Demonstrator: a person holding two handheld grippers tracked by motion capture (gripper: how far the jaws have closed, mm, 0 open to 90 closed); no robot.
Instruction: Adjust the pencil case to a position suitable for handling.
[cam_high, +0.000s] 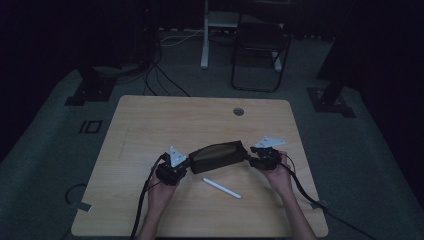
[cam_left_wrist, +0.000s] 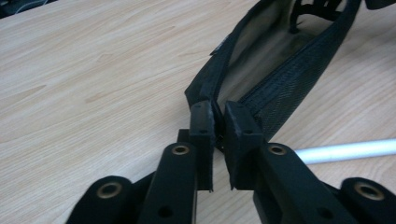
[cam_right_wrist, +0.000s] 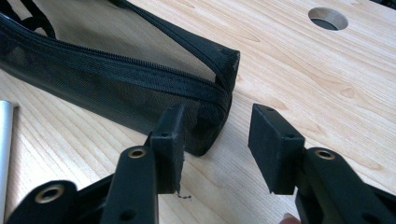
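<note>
Left hand-held gripper (cam_left_wrist: 219, 116): jaws a narrow slit apart, pinching the end seam of the pouch (cam_left_wrist: 275, 70); seen in the high view (cam_high: 175, 167) at the pouch's left end.
Left hand (cam_high: 161, 192): wrapped round the gripper body, forearm coming in from the bottom edge.
Right hand-held gripper (cam_right_wrist: 217, 135): released, jaws well apart; one pad just beside the pouch's rounded end, the other over bare wood; nothing pinched between them; seen in the high view (cam_high: 257, 159) at the pouch's right end.
Right hand (cam_high: 278, 175): behind that gripper, cable trailing off to the right.
Pouch: black mesh, lying flat on the table (cam_high: 150, 125) between the two grippers, near the middle; zip open, pale lining showing; also in the right gripper view (cam_right_wrist: 116, 79), its closed end toward the jaws.
Pen (cam_high: 221, 188): white, lying slantwise on the table just in front of the pouch, apart from it; also showing in the left gripper view (cam_left_wrist: 345, 150).
Table hole (cam_right_wrist: 328, 18): round, beyond the pouch, near the far edge.
</note>
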